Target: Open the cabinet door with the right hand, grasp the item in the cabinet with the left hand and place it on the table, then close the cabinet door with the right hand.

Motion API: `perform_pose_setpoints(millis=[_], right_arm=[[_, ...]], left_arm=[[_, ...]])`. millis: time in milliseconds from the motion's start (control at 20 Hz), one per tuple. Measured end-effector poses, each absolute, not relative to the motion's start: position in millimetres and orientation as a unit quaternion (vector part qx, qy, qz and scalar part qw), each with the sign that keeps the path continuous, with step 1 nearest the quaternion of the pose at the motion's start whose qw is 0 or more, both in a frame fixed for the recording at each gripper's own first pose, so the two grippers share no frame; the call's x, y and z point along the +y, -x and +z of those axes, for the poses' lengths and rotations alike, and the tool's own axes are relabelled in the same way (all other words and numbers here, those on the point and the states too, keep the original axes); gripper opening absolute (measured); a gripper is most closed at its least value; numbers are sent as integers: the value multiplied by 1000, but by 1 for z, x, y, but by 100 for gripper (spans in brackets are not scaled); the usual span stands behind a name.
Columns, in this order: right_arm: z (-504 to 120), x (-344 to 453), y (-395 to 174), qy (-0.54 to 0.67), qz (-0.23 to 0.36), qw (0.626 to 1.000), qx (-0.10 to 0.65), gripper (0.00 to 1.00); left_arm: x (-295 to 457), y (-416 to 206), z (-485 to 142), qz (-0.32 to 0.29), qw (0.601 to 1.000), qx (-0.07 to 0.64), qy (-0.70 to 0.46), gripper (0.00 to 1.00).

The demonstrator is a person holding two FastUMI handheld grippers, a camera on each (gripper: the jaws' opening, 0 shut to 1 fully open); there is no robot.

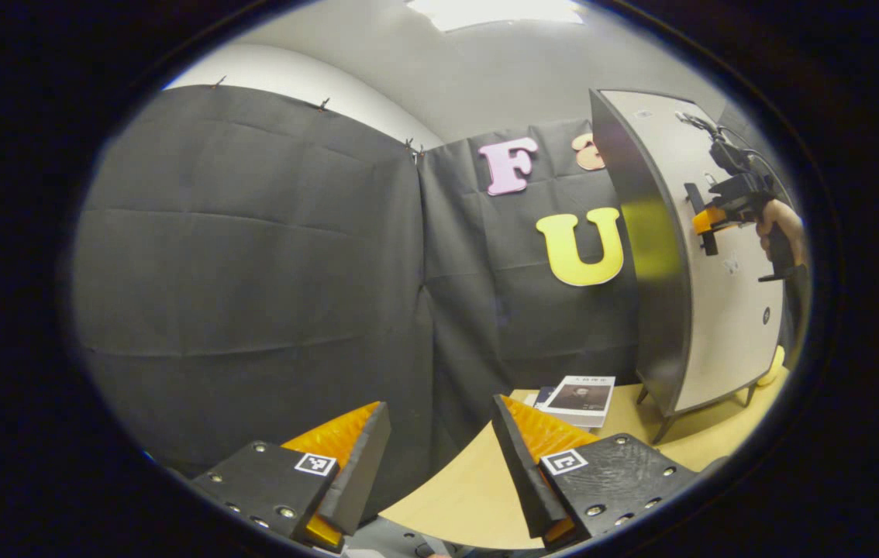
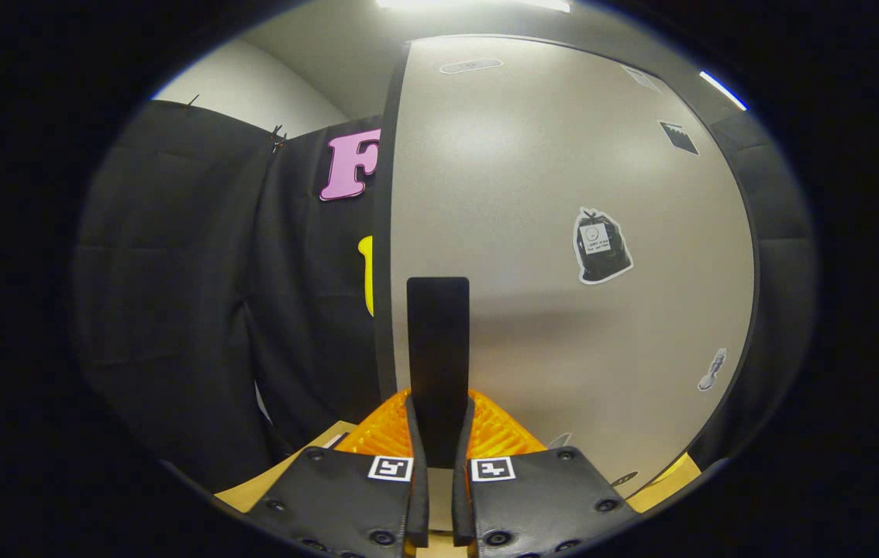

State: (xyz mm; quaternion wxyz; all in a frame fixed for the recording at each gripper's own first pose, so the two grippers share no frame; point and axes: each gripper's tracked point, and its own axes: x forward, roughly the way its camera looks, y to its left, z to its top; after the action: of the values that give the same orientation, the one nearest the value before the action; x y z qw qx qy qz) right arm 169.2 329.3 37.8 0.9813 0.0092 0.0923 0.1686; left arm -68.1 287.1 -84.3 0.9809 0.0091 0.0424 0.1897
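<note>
Right gripper point(image 2: 439, 446) clamped on the black vertical door handle point(image 2: 438, 349), both fingers point(image 2: 416, 457) pressed against its sides in the right gripper view. Cabinet door point(image 2: 563, 256) pale grey, flat, closed flush as far as visible; stickers on its face, one a dark bag-shaped sticker point(image 2: 602, 246), one small near the right edge point(image 2: 712, 370).

From the left gripper view: same right gripper point(image 1: 707, 221) far off at the handle point(image 1: 697, 209) on the cabinet point(image 1: 718, 310) front, hand point(image 1: 780, 225) behind it. Cabinet standing on short legs on the wooden table point(image 1: 470, 488), dark side panel point(image 1: 645, 263) facing the camera. Item inside the cabinet hidden behind the door, cannot tell what or where exactly.

Left gripper point(image 1: 439, 442) spread wide, nothing between the fingers point(image 1: 354, 457), held low over the table's near edge, well apart from the cabinet. Books point(image 1: 583, 399) lying flat on the table just beside the cabinet's front leg, between left gripper and cabinet.
</note>
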Motion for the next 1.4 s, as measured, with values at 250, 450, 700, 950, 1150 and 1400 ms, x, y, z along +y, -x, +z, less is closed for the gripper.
perform_pose_setpoints(millis=[250, 450, 700, 950, 1150, 1400], right_arm=[[41, 323, -153, -16, 193, 976, 98, 13], [43, 315, -134, -19, 222, 969, 104, 13], [45, 306, -111, -24, 246, 963, 107, 13], [47, 294, -89, -18, 273, 954, 122, 13], [50, 280, -75, -21, 297, 947, 124, 13], [53, 271, -61, -20, 320, 938, 130, 13]], left_arm=[[270, 66, -76, 174, 984, 36, -14, 80], [247, 58, -67, 150, 988, 29, -15, 80], [206, 40, -54, 110, 994, 16, -19, 80], [174, 30, -43, 80, 997, 7, -19, 80], [146, 21, -37, 57, 998, 3, -12, 80], [109, 14, -28, 28, 1000, -2, -12, 80]])
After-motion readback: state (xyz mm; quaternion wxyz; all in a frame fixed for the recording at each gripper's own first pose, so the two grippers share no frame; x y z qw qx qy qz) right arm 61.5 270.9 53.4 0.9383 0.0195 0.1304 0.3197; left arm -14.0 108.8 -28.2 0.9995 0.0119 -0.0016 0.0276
